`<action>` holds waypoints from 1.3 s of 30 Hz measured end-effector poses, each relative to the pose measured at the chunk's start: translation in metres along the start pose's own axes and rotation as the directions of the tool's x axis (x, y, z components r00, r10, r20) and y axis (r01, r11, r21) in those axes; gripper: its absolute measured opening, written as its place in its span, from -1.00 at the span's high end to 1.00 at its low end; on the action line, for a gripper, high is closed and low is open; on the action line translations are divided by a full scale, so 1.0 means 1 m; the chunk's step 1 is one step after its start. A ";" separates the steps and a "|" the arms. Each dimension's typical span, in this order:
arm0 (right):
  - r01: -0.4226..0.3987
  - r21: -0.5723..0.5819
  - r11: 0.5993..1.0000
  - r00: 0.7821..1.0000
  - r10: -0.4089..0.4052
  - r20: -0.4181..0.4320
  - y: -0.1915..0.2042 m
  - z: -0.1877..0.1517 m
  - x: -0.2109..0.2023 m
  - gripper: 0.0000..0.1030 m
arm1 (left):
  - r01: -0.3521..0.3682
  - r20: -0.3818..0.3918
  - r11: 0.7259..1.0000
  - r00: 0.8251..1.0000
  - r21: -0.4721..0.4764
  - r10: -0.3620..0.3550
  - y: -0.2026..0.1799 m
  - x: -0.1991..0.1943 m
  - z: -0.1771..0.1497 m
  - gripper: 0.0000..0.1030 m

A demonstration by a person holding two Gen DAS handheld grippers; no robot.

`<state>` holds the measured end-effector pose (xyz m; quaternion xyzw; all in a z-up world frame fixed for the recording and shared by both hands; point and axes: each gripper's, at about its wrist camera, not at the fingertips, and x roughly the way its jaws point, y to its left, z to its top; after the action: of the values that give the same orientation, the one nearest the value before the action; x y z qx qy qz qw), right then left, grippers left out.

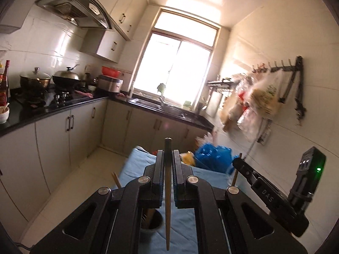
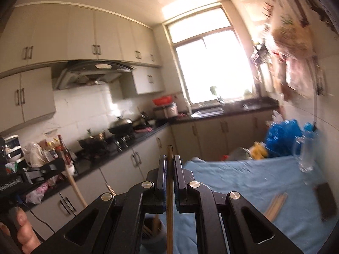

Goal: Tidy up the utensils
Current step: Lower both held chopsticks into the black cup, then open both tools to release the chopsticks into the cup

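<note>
a dark round utensil holder [image 1: 151,224] on the blue tablecloth [image 1: 135,165] holds wooden sticks. left gripper [image 1: 168,158] pinches one brown wooden chopstick [image 1: 167,201]; right gripper [image 2: 169,165] pinches another chopstick [image 2: 169,216]. only the right view shows loose chopsticks [image 2: 276,205] lying on the cloth.

Sunlight poured through the tall window [image 1: 177,63] at the far end. Pale cabinets [image 2: 70,40] lined the white-tiled wall above a black bench [image 1: 53,108], over cream floor tiles [image 1: 84,180].
</note>
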<state>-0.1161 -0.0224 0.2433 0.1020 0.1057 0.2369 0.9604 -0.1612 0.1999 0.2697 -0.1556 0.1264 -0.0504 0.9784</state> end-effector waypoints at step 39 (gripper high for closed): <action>0.022 0.002 1.000 0.997 -0.022 -0.079 0.005 -0.049 0.123 0.06 | -0.105 -0.169 0.994 0.980 -0.020 0.101 0.044 0.101 -0.016 0.40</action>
<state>-0.0239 0.0479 0.1790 0.0928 0.1450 0.2301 0.9578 -0.0659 0.2228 0.2176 -0.1580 0.2172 -0.0109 0.9632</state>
